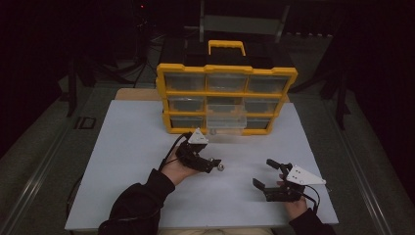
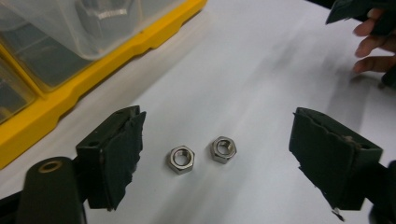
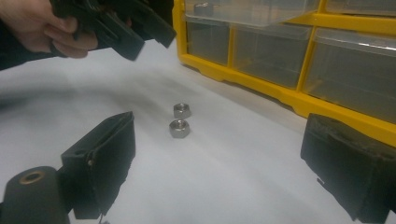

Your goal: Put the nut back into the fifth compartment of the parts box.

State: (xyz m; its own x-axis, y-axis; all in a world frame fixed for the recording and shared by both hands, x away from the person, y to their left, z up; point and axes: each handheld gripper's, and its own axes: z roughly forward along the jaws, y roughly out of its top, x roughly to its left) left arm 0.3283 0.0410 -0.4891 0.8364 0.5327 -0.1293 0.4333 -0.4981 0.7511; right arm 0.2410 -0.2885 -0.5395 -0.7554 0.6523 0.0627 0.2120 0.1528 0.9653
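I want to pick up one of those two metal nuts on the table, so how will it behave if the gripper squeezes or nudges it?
The nut looks like solid metal: probably stiff and heavy for its size. It lies flat, so a nudge would likely slide it on the smooth table, not roll it. Its low, shiny sides may slip from the padded jaws of the left gripper.

No legible text, labels, brand marks, nos. or signs in any view. The yellow plastic organiser case with clear drawers (image 1: 226, 98) carries no readable print on its frame or drawer fronts, and the two small steel hex nuts (image 2: 201, 154) on the white tabletop (image 1: 127, 156) show no stampings that can be made out.
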